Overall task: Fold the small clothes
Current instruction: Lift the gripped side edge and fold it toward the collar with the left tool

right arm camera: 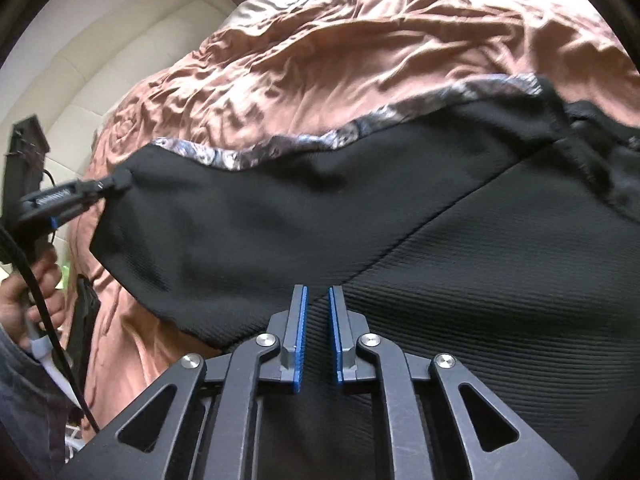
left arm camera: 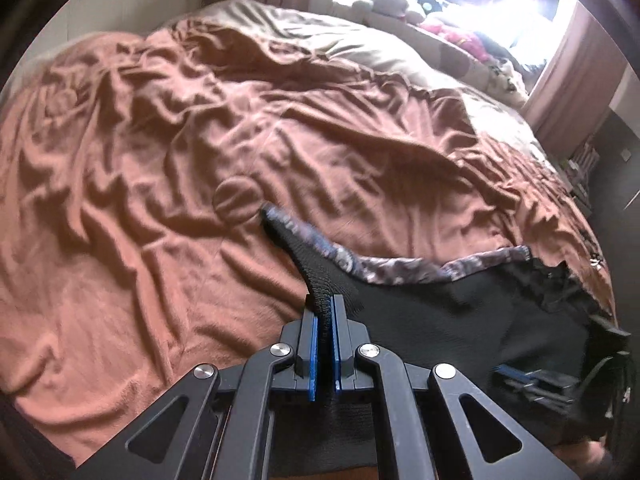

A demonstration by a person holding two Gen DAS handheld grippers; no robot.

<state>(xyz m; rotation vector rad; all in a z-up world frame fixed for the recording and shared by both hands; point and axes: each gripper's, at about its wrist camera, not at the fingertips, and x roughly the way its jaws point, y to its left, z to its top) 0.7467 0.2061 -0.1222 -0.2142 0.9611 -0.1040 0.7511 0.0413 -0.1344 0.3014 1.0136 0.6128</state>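
A black ribbed garment (right arm camera: pixel 460 280) with a patterned grey trim (right arm camera: pixel 320 140) lies on the brown bedspread (left arm camera: pixel 160 160). My left gripper (left arm camera: pixel 327 300) is shut on a black corner of the garment (left arm camera: pixel 320 280) and holds it lifted; it also shows at the left of the right wrist view (right arm camera: pixel 116 182), pinching that corner. My right gripper (right arm camera: pixel 318 292) hovers over the garment near a fold seam, its jaws a little apart with nothing between them. It shows blurred at the lower right of the left wrist view (left arm camera: pixel 536 384).
The rumpled bedspread covers the whole bed. A padded cream headboard (right arm camera: pixel 100 60) is at the left. A window sill with toys (left arm camera: pixel 440 20) and brown curtains (left arm camera: pixel 580 60) lie beyond the bed. A person's hand (right arm camera: pixel 28 292) holds the left gripper's handle.
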